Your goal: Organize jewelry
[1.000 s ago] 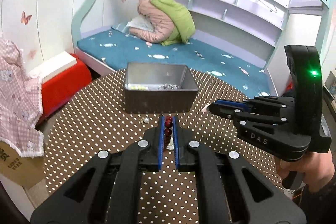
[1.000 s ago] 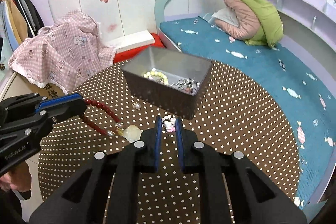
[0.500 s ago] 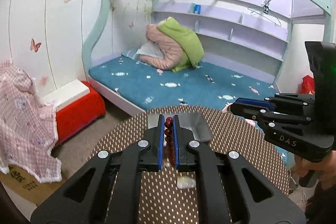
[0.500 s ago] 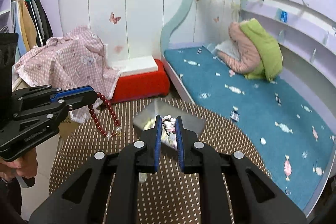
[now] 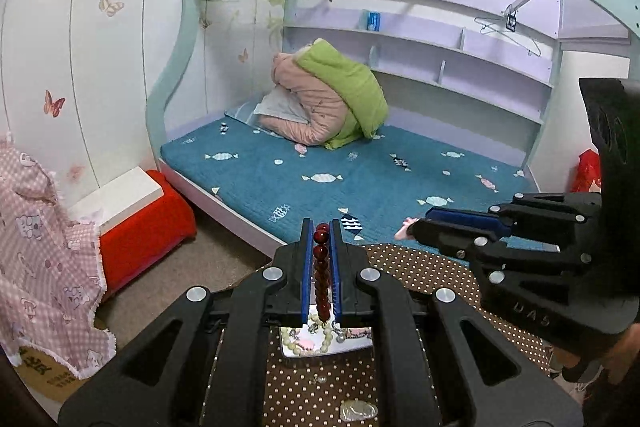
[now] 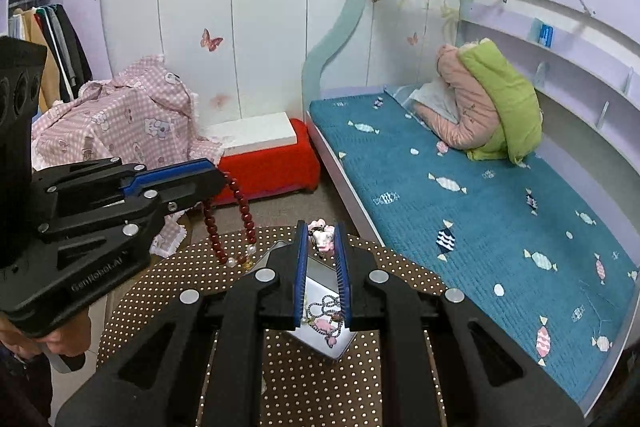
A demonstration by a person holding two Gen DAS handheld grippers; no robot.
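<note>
My left gripper [image 5: 321,227] is shut on a dark red bead bracelet [image 5: 321,267], held high above the table. In the right wrist view the bracelet [image 6: 228,223] hangs in a loop from the left gripper [image 6: 216,183]. My right gripper [image 6: 321,229] is shut on a small pink and white charm piece [image 6: 322,239]; it also shows in the left wrist view [image 5: 416,227]. Below both sits a metal tin [image 6: 324,343] holding a pearl strand [image 5: 308,341], a chain and pink pieces.
The round brown polka-dot table [image 6: 312,387] is below. A small pale item [image 5: 358,410] and a tiny bead [image 5: 318,379] lie on it. Beyond are a teal bed [image 6: 460,211], a red bench [image 6: 264,163] and a pink checked cloth [image 6: 120,123].
Both grippers have risen well above the table with their pieces still held. The tin now lies under the fingers instead of in front of them.
</note>
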